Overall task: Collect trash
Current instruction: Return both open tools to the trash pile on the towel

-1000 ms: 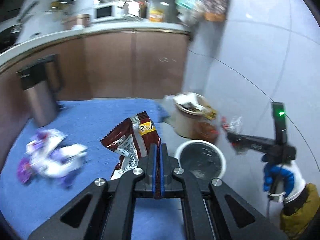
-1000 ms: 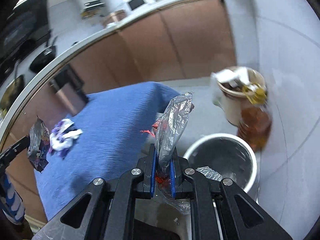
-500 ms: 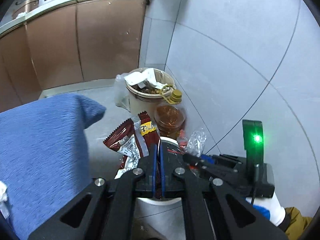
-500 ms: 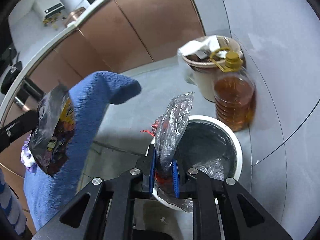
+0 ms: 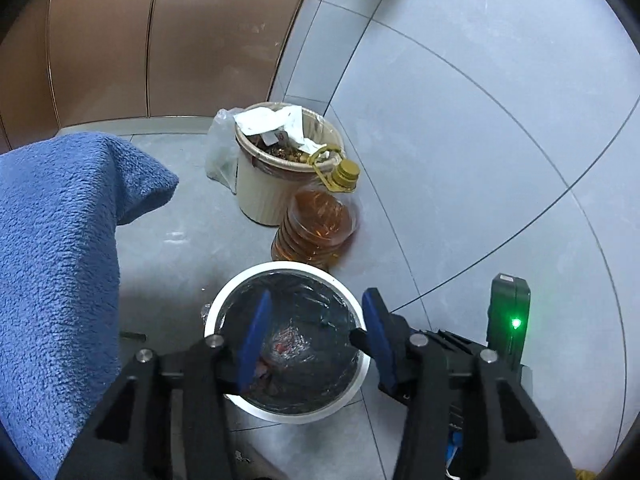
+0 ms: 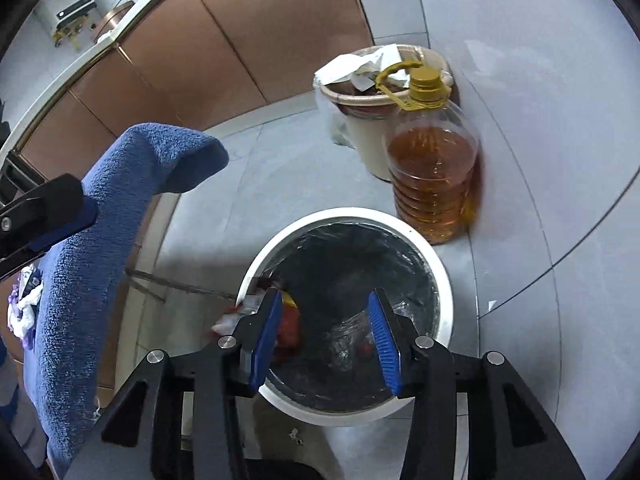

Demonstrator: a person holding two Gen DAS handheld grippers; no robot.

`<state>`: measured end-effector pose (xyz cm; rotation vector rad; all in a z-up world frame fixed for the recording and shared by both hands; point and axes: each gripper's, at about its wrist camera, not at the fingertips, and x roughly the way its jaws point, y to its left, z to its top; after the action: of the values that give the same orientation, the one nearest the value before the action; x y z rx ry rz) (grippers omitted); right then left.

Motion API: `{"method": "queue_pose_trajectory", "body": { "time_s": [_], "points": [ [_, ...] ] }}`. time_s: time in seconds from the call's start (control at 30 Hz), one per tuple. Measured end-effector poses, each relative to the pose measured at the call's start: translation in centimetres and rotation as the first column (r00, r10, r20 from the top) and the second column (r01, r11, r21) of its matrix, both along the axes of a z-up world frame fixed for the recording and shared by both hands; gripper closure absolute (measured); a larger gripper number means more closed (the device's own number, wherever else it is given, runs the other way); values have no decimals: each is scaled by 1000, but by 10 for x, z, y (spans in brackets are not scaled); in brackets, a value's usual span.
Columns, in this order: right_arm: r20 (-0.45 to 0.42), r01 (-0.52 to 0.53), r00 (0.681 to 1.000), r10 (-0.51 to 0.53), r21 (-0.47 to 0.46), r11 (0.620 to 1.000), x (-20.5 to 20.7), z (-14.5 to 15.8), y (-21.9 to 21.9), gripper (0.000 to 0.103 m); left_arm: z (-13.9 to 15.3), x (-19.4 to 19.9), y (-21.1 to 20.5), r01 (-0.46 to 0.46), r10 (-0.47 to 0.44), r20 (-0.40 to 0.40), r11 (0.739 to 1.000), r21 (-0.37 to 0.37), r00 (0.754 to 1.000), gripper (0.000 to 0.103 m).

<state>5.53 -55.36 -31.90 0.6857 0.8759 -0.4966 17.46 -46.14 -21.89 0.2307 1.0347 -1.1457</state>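
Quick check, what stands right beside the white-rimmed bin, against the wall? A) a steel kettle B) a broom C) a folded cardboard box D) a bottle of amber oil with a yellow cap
D: the oil bottle with its yellow cap stands next to the white-rimmed bin, in front of a beige bin full of rubbish.

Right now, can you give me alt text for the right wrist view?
The right gripper, jaws just opened and empty, hangs over a white bin with a black liner and wrappers dropping inside. Behind it stand an oil bottle and a full beige bin; a blue cloth is on the left.
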Motion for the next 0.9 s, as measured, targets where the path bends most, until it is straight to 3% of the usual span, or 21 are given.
{"method": "queue_pose_trajectory", "body": {
  "time_s": [0.17,0.37,0.5,0.63,0.9],
  "points": [
    [13,8,1000,-7,-44,999,-4,18,6,58,27,-7,21,-16,19,77,999,-39,997,57],
    [84,-21,996,33,-137,990,-4,68,31,58,71,-18,68,-93,114,194,989,-117,974,57],
    [140,-62,986,91,-202,977,1,108,59,58,101,-22,115,-152,197,253,971,-186,947,57],
    [197,-106,967,162,-265,958,6,148,92,57,124,-23,163,-198,253,289,958,-209,923,57],
    [275,-223,902,333,-363,905,20,215,165,57,157,-25,281,-326,403,331,907,-266,853,57]
  ]
}}
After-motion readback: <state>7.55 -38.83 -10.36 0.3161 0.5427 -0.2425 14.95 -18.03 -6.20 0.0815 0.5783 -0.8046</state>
